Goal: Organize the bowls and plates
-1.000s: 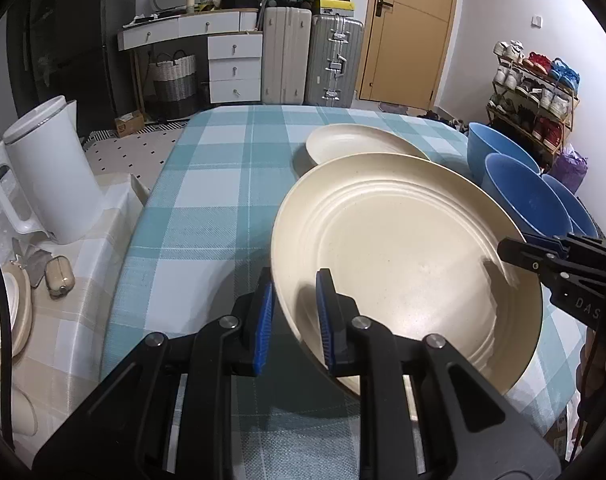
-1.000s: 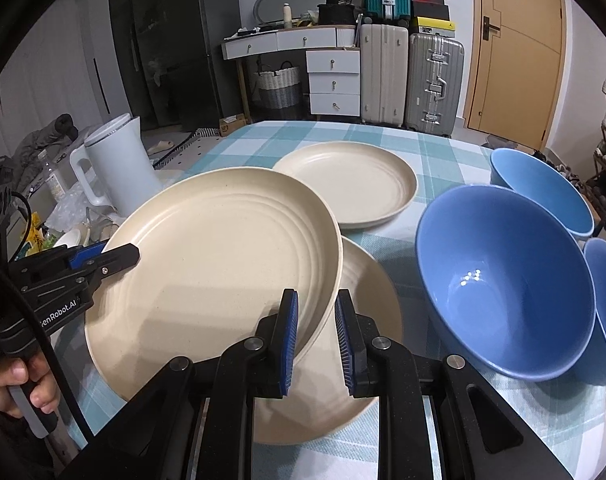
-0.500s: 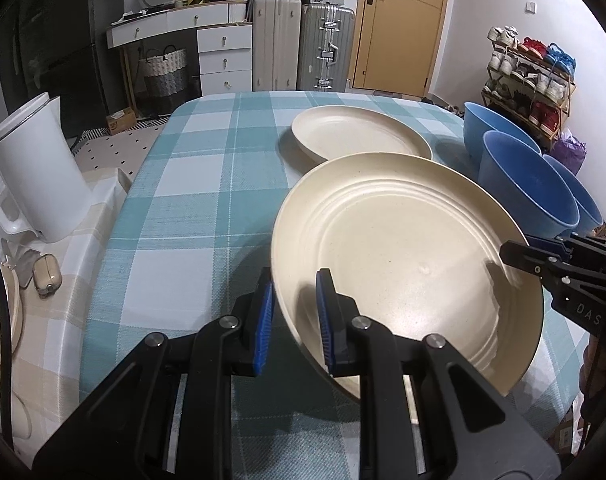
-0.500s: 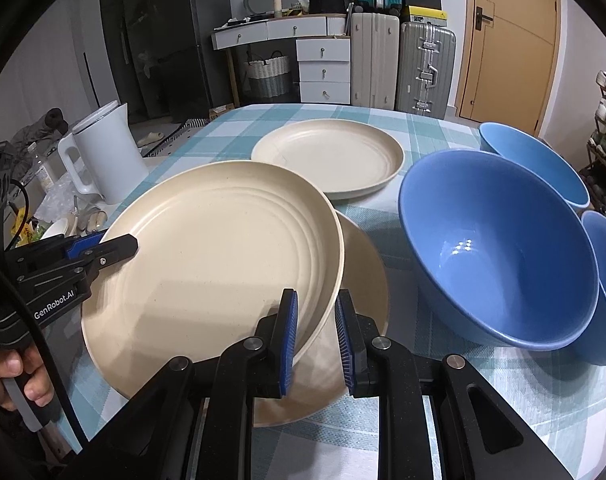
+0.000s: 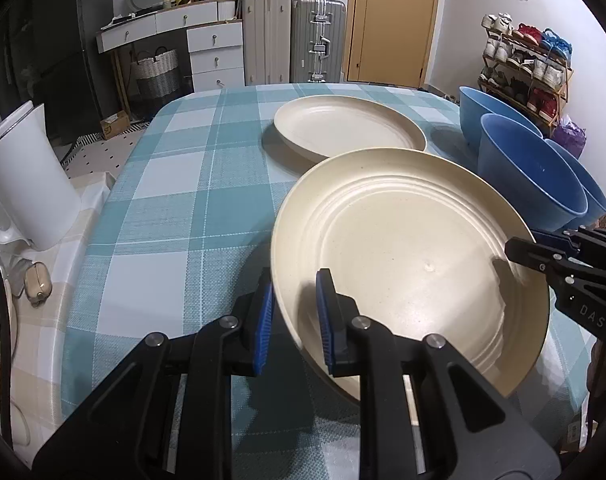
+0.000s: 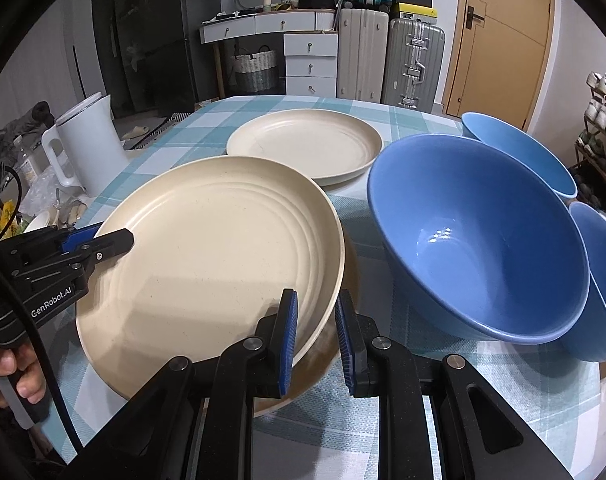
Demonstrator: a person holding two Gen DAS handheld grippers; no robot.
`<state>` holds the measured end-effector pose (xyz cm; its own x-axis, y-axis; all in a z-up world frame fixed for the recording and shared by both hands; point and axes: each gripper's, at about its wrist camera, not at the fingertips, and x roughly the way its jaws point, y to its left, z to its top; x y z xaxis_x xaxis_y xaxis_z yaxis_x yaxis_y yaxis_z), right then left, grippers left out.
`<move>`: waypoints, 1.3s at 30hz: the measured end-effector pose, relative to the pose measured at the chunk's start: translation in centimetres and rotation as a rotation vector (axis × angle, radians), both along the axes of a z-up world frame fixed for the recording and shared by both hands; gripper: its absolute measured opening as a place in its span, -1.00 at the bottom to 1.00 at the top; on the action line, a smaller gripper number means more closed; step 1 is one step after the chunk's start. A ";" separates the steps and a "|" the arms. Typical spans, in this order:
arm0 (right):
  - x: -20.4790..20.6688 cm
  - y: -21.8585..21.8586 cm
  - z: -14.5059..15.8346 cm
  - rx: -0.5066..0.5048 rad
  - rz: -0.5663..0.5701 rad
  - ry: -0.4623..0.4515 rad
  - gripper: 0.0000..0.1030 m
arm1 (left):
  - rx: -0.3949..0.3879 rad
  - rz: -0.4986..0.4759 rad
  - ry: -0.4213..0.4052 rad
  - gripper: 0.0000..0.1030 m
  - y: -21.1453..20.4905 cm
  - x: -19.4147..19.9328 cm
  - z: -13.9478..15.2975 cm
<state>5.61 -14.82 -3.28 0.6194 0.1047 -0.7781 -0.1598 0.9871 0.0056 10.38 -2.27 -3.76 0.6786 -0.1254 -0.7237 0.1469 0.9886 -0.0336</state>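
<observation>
A large cream plate point(image 5: 415, 248) point(image 6: 223, 248) hangs just above the checked table, held by opposite rims. My left gripper point(image 5: 293, 292) point(image 6: 119, 240) is shut on its left rim. My right gripper point(image 6: 315, 300) point(image 5: 519, 248) is shut on its right rim. Under it a second cream plate point(image 6: 309, 384) lies on the cloth, mostly hidden. A third cream plate point(image 5: 349, 132) point(image 6: 307, 144) rests farther back. Three blue bowls stand to the right: a big near one point(image 6: 479, 240) point(image 5: 527, 168), one behind it point(image 6: 519, 148) point(image 5: 491, 108) and one at the edge point(image 6: 599, 264) point(image 5: 583, 176).
A white kettle point(image 5: 27, 184) point(image 6: 89, 144) stands on a side surface left of the table point(image 5: 175, 208). A person's hand point(image 6: 7, 376) grips the left gripper's handle. Drawers, suitcases and a door stand beyond the table; a shoe rack point(image 5: 523, 60) is at the right.
Both grippers have sunk a little with the large plate still gripped between them. The plate now sits closer to the plate lying under it.
</observation>
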 end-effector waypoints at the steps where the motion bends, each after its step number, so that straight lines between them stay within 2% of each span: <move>1: 0.0 -0.1 -0.1 -0.002 -0.001 0.000 -0.61 | 0.003 -0.001 0.001 -0.68 -0.1 0.0 0.0; 13: 0.0 0.0 -0.6 -0.051 -0.020 -0.007 -0.61 | 0.043 -0.018 -0.007 -0.68 -1.3 0.3 -0.8; 39: 0.5 0.7 -1.8 -0.120 -0.024 -0.008 -0.59 | 0.071 -0.022 -0.002 -0.66 -1.9 0.6 -1.6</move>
